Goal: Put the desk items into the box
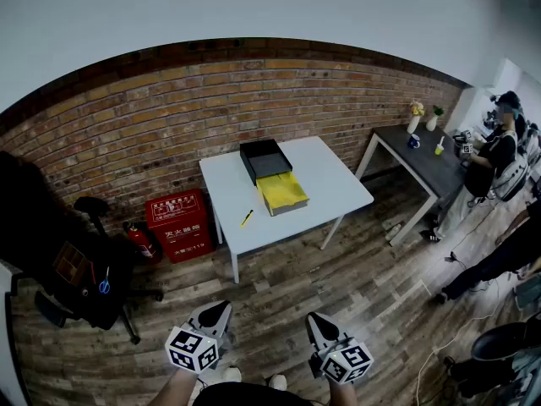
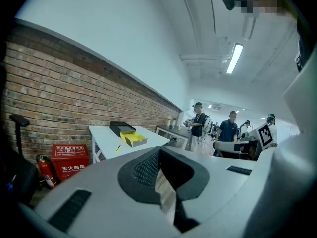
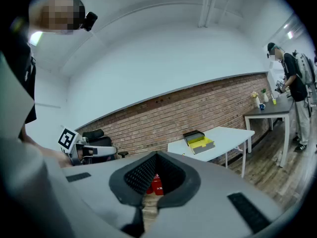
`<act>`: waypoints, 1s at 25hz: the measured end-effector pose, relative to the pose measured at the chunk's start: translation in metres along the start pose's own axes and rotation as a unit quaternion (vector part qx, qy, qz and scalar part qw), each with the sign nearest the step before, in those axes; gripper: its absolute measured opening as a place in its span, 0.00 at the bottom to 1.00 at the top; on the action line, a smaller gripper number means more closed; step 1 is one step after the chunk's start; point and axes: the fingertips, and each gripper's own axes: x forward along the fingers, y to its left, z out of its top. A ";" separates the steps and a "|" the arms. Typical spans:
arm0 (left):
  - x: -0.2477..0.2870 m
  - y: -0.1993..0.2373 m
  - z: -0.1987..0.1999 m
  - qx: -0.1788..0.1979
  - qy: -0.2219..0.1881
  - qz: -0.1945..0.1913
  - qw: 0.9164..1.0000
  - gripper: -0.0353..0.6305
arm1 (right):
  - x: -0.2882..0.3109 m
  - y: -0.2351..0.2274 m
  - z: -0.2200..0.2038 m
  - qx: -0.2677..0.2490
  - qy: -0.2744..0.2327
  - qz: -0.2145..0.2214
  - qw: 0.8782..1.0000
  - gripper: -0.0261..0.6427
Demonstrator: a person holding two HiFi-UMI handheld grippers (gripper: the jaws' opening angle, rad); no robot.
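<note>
So we're not at the table (image 1: 338,189) yet, it's well across the wood floor (image 1: 355,290) from us. Both tools hang low, close to the body. The left gripper (image 1: 215,314) and right gripper (image 1: 319,326) each have their jaws pressed together with nothing between them. That makes sense to us, since there's nothing in reach to grab and closed jaws are the easy way to carry them.

The stuff we care about is all on that white table, which has a flat matte top and thin legs. A black box (image 1: 265,159) sits open at the back edge near the brick wall (image 1: 169,117). It's shallow and rectangular and looks like stiff card. A yellow tray (image 1: 283,191) touches its front side, same shape, maybe the box's other half. A small yellow pen (image 1: 246,218) lies alone near the front left edge, apart from the tray. It's too small to be sure it's a pen, but it's thin and stick-like. Our guess is it's the item that goes in, and something that skinny will need a careful pinch.

There's a red cabinet (image 1: 177,222) on the floor beside the table, so we'd come in from the front.
</note>
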 end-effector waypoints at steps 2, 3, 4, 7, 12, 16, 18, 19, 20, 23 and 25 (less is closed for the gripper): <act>0.001 0.003 0.001 0.001 0.001 -0.001 1.000 0.07 | 0.004 0.000 0.002 -0.001 -0.001 0.003 1.000 0.07; 0.002 0.004 0.002 0.001 0.002 -0.001 1.000 0.07 | 0.005 0.000 0.003 -0.001 -0.001 0.004 1.000 0.07; 0.002 0.005 0.001 0.001 0.002 -0.001 1.000 0.07 | 0.006 0.000 0.003 -0.002 -0.001 0.004 1.000 0.07; 0.002 0.008 0.000 0.000 0.002 -0.001 1.000 0.07 | 0.008 0.001 0.002 -0.004 0.000 0.004 1.000 0.07; 0.001 0.013 0.002 -0.001 0.001 -0.002 1.000 0.07 | 0.011 0.003 0.002 -0.006 0.003 0.001 1.000 0.07; 0.001 0.014 -0.001 -0.001 0.005 -0.006 1.000 0.07 | 0.011 0.006 -0.001 0.006 -0.003 0.006 1.000 0.07; 0.001 0.014 -0.001 -0.001 0.007 -0.012 1.000 0.07 | 0.012 0.009 -0.003 0.006 -0.002 0.004 1.000 0.07; 0.001 0.015 -0.001 0.000 0.007 -0.015 1.000 0.07 | 0.013 0.011 -0.004 0.005 -0.001 0.003 1.000 0.07; 0.000 0.016 -0.001 0.000 0.007 -0.018 1.000 0.07 | 0.013 0.013 -0.005 0.006 0.000 0.003 1.000 0.07; -0.003 0.021 0.000 -0.002 0.005 -0.024 1.000 0.07 | 0.016 0.017 -0.009 0.011 0.004 -0.003 1.000 0.07; -0.006 0.027 0.000 -0.005 0.003 -0.027 1.000 0.07 | 0.019 0.021 -0.010 0.012 0.005 -0.007 1.000 0.07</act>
